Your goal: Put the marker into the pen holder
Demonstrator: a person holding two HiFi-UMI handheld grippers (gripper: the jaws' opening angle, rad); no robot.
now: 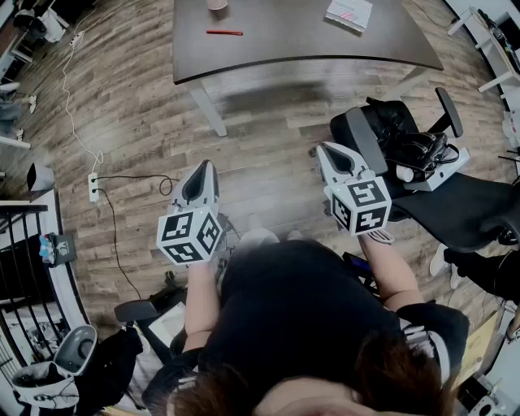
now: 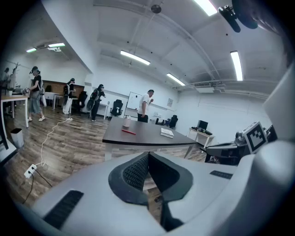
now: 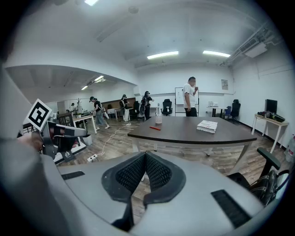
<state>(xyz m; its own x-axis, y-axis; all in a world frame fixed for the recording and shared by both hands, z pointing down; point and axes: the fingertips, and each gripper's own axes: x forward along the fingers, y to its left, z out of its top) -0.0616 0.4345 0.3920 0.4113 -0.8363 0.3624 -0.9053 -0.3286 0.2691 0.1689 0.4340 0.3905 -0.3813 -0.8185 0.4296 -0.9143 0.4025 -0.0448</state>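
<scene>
The left gripper point(image 2: 148, 156) and the right gripper point(image 3: 145, 155) both have their fingers pressed together with nothing between them, well short of the table point(image 3: 230, 137). The red marker point(image 3: 155, 128) lies flat on it, near the clear pen holder point(image 3: 158, 119), which looks empty, though it is small here.

A dark desk point(image 1: 309, 41) stands on the wood floor point(image 1: 138, 122), with a stack of papers point(image 1: 349, 14) near its right end. A black chair point(image 1: 388, 118) sits nearer, at right. A power strip point(image 1: 93, 187) lies at left, and a white cable point(image 1: 68, 89) trails from it. People point(image 2: 35, 94) stand far off, one beside a whiteboard point(image 2: 134, 100).
</scene>
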